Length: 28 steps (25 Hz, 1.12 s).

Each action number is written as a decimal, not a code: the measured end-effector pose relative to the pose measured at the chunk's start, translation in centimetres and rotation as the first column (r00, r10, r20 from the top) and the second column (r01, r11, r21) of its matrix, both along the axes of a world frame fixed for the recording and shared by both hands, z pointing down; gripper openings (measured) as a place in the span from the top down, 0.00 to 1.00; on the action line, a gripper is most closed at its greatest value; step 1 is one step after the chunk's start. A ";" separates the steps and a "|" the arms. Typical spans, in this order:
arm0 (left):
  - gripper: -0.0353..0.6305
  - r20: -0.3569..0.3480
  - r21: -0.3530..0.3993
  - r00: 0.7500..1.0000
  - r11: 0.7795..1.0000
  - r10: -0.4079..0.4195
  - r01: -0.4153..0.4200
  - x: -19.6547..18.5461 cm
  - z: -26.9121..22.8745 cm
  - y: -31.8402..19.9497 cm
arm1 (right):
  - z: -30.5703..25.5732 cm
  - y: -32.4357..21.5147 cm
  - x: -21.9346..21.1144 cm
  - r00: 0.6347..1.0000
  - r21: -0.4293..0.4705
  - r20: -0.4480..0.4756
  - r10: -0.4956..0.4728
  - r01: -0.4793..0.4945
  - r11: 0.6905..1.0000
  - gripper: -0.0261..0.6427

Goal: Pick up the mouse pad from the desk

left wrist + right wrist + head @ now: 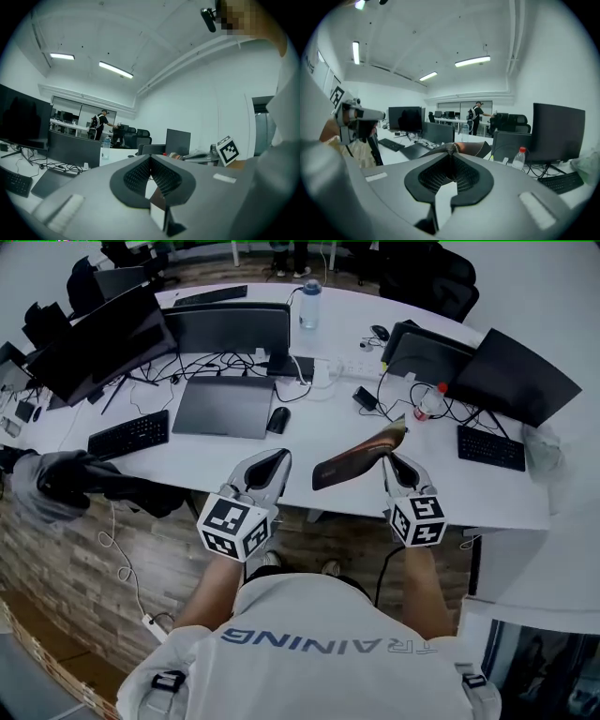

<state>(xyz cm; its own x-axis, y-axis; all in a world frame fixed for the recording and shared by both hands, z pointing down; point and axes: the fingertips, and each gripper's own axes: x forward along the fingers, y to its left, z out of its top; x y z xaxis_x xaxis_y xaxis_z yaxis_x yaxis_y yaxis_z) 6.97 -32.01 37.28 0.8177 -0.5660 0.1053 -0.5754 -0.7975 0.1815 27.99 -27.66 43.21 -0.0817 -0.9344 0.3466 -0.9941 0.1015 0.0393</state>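
The mouse pad (356, 456), a thin brown sheet with a dark underside, hangs bent and tilted in the air above the front edge of the white desk (309, 470). My right gripper (395, 455) is shut on its right end. In the right gripper view the pad (476, 149) curls away just past the closed tips of my right gripper (451, 148). My left gripper (280, 458) is held up beside the pad on its left, shut, with nothing between its jaws. In its own view the left gripper (150, 157) shows only meshed pads pressed together.
On the desk lie a closed grey laptop (223, 406), a black mouse (277, 419), two black keyboards (128, 434) (491, 447), several monitors (228, 331), a water bottle (310, 304) and a small red-capped bottle (427, 405). A black chair (70, 482) stands at the left.
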 end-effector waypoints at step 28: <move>0.95 -0.063 0.060 0.998 0.998 0.032 -0.028 1.1 -3.7 -1.4 | -13.0 1.8 1.0 0.999 0.289 0.019 0.035 -0.039 0.957 0.89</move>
<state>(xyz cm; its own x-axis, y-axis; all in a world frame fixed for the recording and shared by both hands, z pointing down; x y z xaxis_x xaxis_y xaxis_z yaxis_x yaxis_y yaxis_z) 8.06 -33.43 33.56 0.8385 -0.5445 0.0197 -0.5395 -0.8248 0.1694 28.98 -25.82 30.16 -0.0478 -0.9970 0.0605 -0.9975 0.0508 0.0484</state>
